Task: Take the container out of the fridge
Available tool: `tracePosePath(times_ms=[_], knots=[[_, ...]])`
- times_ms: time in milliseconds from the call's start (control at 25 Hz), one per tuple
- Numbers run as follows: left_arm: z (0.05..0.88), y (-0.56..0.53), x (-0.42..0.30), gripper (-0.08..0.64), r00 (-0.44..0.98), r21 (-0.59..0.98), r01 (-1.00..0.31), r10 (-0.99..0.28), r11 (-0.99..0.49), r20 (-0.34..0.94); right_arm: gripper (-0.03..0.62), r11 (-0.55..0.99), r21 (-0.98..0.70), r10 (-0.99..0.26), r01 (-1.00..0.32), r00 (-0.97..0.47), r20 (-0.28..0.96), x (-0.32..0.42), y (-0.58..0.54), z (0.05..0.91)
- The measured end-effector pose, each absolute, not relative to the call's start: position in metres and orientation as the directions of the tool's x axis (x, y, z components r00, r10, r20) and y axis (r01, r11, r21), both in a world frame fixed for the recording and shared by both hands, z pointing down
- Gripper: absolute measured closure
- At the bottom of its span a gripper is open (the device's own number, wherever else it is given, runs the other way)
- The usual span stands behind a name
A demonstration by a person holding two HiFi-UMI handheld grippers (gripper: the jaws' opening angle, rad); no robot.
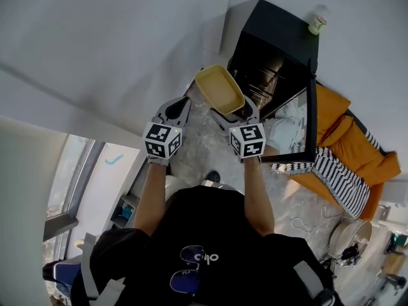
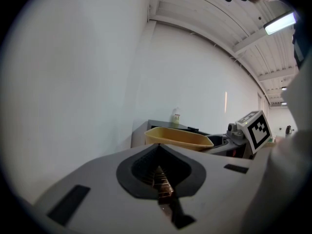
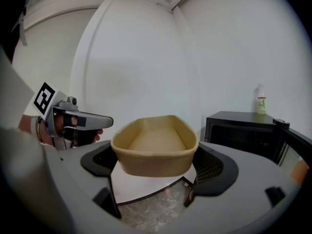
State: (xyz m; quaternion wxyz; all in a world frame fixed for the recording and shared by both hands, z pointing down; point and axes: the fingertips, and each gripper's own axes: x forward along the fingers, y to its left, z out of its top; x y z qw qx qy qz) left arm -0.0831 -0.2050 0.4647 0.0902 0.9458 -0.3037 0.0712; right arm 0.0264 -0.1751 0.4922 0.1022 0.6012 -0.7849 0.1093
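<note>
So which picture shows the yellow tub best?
The right gripper view: the yellow tub sits big and centred between the jaws, its empty inside showing. The head view shows it small from above; the left gripper view shows only its side.

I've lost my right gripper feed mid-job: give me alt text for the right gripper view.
The right gripper holds an empty yellow container between its jaws, in the air outside the fridge. The black fridge stands to the right with a small bottle on top; the left gripper is at the left, apart from the container.
</note>
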Motion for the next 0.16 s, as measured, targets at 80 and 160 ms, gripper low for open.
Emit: tracePosePath(times_ms=[80, 160], knots=[[0.4655, -0.2046, -0.0816, 0.56, 0.807, 0.13, -0.585, -0.559, -0.8, 0.193, 0.103, 0.251, -0.051, -0.921, -0.967, -0.255, 0.294, 0.0277, -0.1745, 0.4931], [0.466, -0.2044, -0.0798, 0.56, 0.808, 0.132, -0.583, -0.556, -0.802, 0.195, 0.103, 0.251, -0.052, -0.921, -0.967, -0.255, 0.296, 0.0291, -0.174, 0.4937]])
